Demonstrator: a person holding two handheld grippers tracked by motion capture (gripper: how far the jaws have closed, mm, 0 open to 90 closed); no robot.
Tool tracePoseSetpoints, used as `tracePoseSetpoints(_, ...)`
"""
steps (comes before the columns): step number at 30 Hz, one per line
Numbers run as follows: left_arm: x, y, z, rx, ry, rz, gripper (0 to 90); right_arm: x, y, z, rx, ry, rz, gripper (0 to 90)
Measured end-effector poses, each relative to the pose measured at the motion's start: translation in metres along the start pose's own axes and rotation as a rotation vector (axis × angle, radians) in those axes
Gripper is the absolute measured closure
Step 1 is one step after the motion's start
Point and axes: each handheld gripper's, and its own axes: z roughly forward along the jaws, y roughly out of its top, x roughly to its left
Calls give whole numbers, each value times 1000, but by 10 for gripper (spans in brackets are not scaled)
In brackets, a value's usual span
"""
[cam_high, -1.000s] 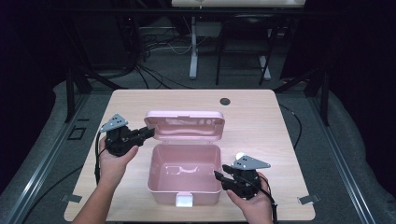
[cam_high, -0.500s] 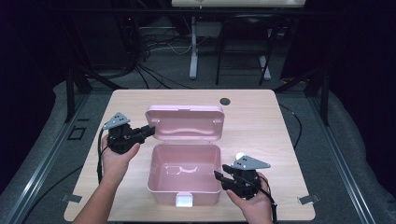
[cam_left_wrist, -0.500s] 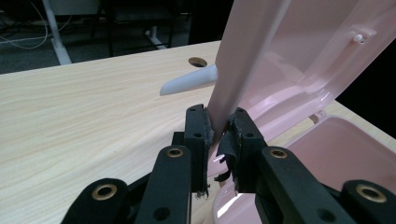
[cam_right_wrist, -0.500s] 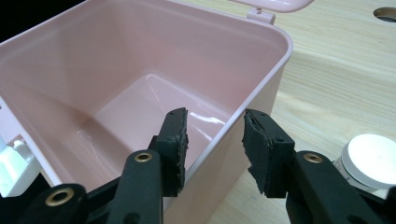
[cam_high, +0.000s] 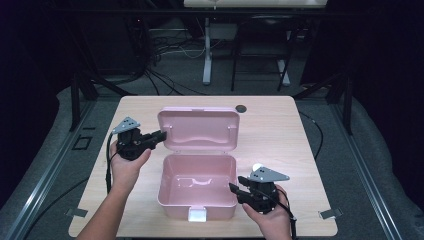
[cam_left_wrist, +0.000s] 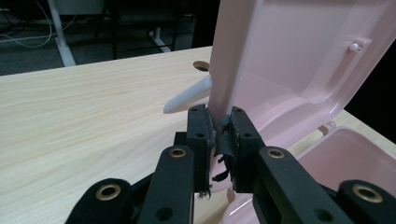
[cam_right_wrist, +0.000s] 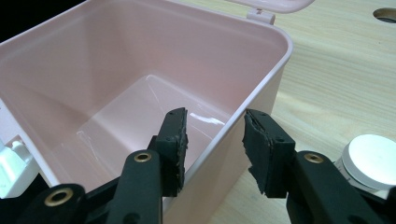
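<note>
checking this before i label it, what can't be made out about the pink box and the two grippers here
- Right gripper, right gripper view: its jaws straddle the box wall; whether the pads press it cannot be told.
- White round object, right gripper view: cut off by the right edge, so what it is stays unclear.
- Lid, left gripper view: cut off at the top; the left gripper pinches its edge.
- White latch, high view: too small to read.

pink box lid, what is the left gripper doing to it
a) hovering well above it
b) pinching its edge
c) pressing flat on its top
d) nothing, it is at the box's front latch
b: in the left gripper view the left gripper has its fingers closed on the edge of the raised pink box lid.
</note>
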Motion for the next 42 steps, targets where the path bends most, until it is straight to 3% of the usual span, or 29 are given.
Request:
tracePoseSetpoints(10, 4, 5, 6, 23, 10, -4, 828, -1, 0, 0, 0, 2, 2, 592)
tracePoseSetpoints(21, 10, 8, 12, 48, 4, -37, 832, -1, 0, 0, 3, 6, 4, 590)
tracePoseSetpoints(42, 23, 16, 24, 125, -34, -138, 830, -2, 0, 2, 4, 12, 11, 584)
